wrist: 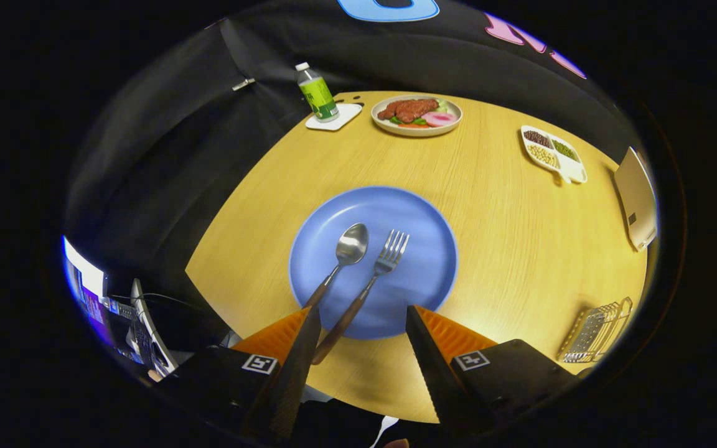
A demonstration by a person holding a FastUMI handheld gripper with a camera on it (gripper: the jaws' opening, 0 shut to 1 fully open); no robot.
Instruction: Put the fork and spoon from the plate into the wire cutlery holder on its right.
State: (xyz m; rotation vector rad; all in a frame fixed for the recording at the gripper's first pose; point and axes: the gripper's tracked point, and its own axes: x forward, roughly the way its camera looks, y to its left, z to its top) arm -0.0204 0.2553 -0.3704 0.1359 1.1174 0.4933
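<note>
While the gripper (358, 314) hung with its jaws spread wide and empty, one steel spoon (341, 261) and one fork (376, 274), both wooden-handled, lay side by side on the round blue plate (421, 249) just ahead. One wire cutlery holder (595, 330) stood well apart on the woodgrain counter (508, 218)

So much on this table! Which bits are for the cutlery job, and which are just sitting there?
For the job: silver spoon and silver fork on round blue plate; wire cutlery holder; open fingers.

Just lying about: green-labelled bottle on white coaster, plate of food, white divided dish.
</note>
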